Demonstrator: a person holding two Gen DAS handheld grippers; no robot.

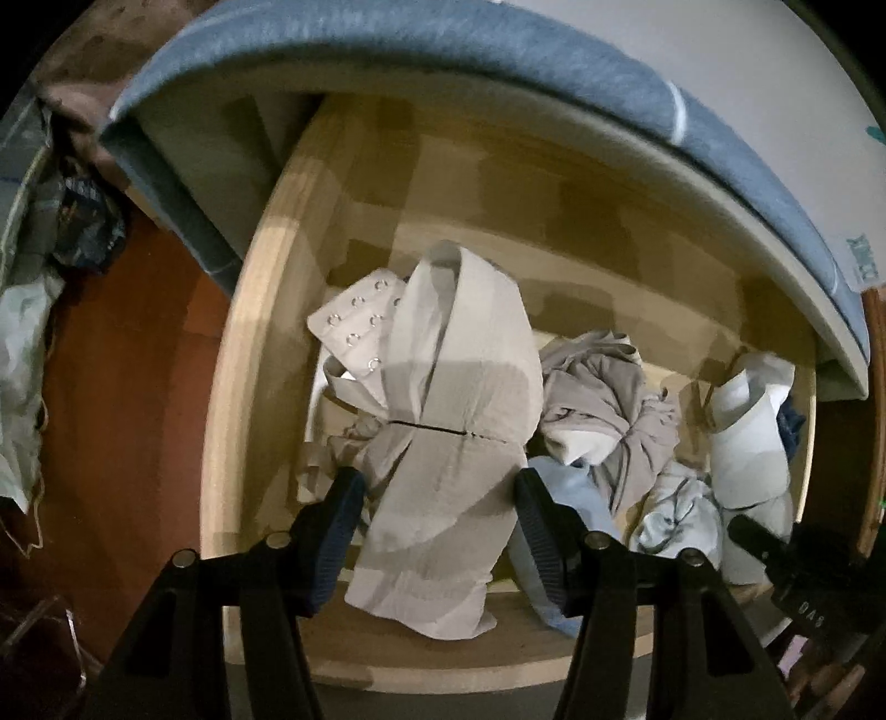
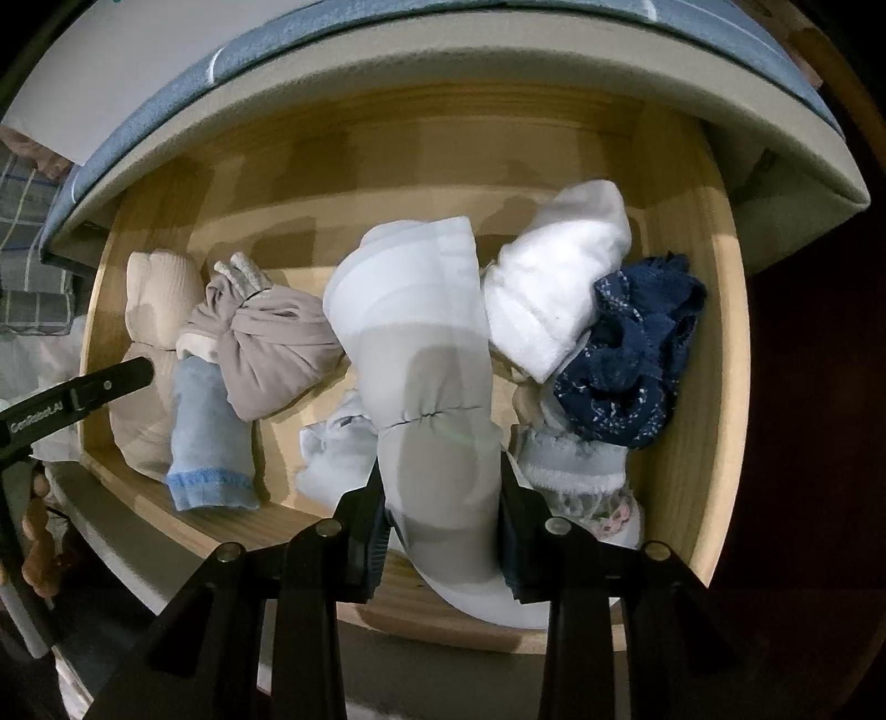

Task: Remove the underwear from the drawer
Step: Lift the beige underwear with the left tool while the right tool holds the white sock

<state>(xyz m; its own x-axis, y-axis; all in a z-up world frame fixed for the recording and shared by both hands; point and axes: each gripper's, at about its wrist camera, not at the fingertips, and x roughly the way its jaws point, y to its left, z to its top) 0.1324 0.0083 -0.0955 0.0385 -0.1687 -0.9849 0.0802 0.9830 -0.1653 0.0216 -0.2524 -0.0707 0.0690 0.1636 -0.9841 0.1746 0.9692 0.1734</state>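
An open wooden drawer (image 1: 249, 332) holds several folded underwear pieces. In the left wrist view a beige bra (image 1: 454, 387) with a hook-and-eye strip lies lengthwise between the fingers of my left gripper (image 1: 437, 526). Its jaws stand wide on either side of the cloth without pinching it. In the right wrist view my right gripper (image 2: 443, 526) is shut on a pale grey-white folded garment (image 2: 421, 343), with both pads pressing into its lower part over the drawer's front. The left gripper's finger (image 2: 94, 387) pokes in beside the beige bra (image 2: 149, 332).
Also in the drawer (image 2: 709, 387) are a knotted taupe piece (image 2: 277, 343), a light blue piece (image 2: 205, 443), a white roll (image 2: 554, 277) and navy lace underwear (image 2: 631, 354). A blue-grey mattress edge (image 1: 387, 33) overhangs the drawer's back. Red-brown floor (image 1: 122, 387) lies to the left.
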